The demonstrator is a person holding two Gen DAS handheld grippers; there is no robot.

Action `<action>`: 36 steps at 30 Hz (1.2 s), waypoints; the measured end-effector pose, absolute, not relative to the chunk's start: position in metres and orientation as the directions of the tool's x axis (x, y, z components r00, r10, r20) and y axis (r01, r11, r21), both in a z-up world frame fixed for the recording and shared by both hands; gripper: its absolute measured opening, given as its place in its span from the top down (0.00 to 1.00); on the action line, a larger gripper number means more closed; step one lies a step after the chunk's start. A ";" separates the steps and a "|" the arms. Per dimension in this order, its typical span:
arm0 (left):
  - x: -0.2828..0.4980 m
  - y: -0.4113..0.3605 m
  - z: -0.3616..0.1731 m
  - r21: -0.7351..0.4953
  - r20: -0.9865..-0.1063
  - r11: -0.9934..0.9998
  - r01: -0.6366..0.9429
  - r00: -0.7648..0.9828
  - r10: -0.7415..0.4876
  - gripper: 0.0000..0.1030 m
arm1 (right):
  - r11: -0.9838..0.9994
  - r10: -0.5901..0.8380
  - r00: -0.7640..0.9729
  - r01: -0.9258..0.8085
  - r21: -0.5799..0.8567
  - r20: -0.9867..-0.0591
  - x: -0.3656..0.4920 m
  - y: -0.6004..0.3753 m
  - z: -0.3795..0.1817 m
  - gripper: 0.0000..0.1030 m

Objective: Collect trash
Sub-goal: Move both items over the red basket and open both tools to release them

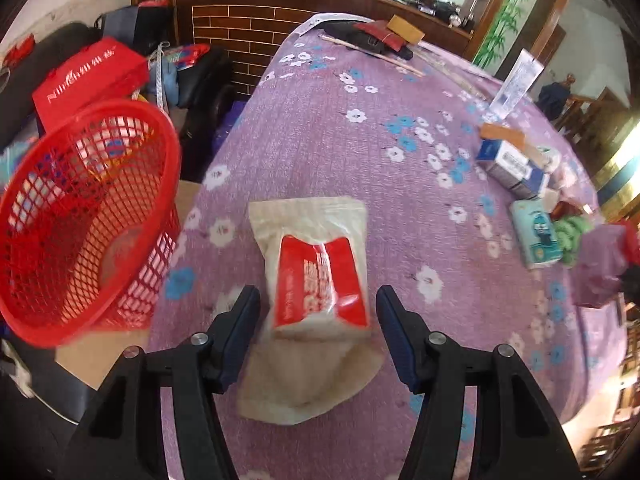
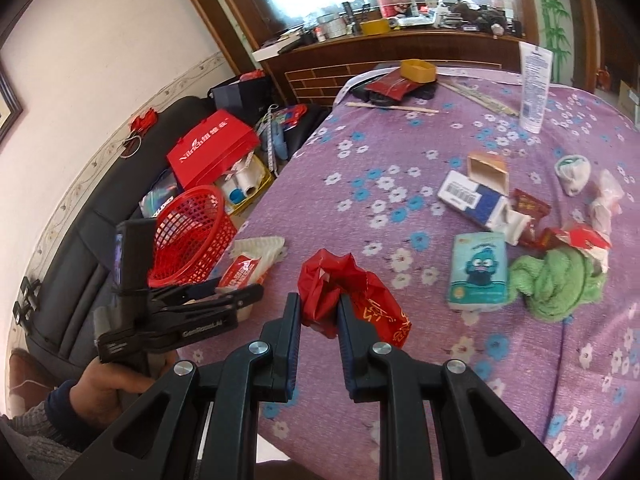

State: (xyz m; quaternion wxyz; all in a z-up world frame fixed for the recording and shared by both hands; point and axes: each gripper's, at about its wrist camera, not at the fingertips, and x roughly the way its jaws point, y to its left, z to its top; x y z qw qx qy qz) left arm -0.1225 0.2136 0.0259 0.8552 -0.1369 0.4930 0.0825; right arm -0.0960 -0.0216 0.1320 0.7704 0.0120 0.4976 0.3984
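A white and red tissue packet lies on the purple flowered tablecloth near its left edge. My left gripper is open, one finger on each side of the packet. A red mesh basket stands just off the table's left edge. My right gripper is shut on a crumpled red wrapper and holds it over the table. The left gripper, the packet and the basket also show in the right wrist view.
Further right on the table lie a blue and white carton, a teal tissue pack, a green cloth, red wrappers and a white tube. A black sofa with red bags stands left of the table.
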 end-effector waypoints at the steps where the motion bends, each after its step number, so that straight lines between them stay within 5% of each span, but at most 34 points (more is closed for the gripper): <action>1: -0.120 0.213 0.025 -0.145 -0.865 0.951 -0.273 0.501 0.011 0.57 | 0.684 0.625 0.189 -0.600 0.415 -0.757 -0.095 -0.023 0.132 0.81; 13: -0.148 0.225 0.080 -0.195 -0.778 0.942 -0.271 0.628 0.020 0.59 | 0.647 0.639 0.145 -0.632 0.426 -0.756 -0.090 -0.002 0.133 0.81; 22: -0.197 0.296 0.133 -0.183 -0.720 0.890 -0.418 0.673 0.169 0.59 | 0.517 0.700 0.033 -0.713 0.474 -0.714 -0.089 0.080 0.158 0.81; 36: -0.204 0.387 0.114 -0.157 -0.765 0.841 -0.518 0.603 0.228 0.59 | 0.380 0.770 -0.133 -0.691 0.615 -0.624 -0.089 0.248 0.160 0.79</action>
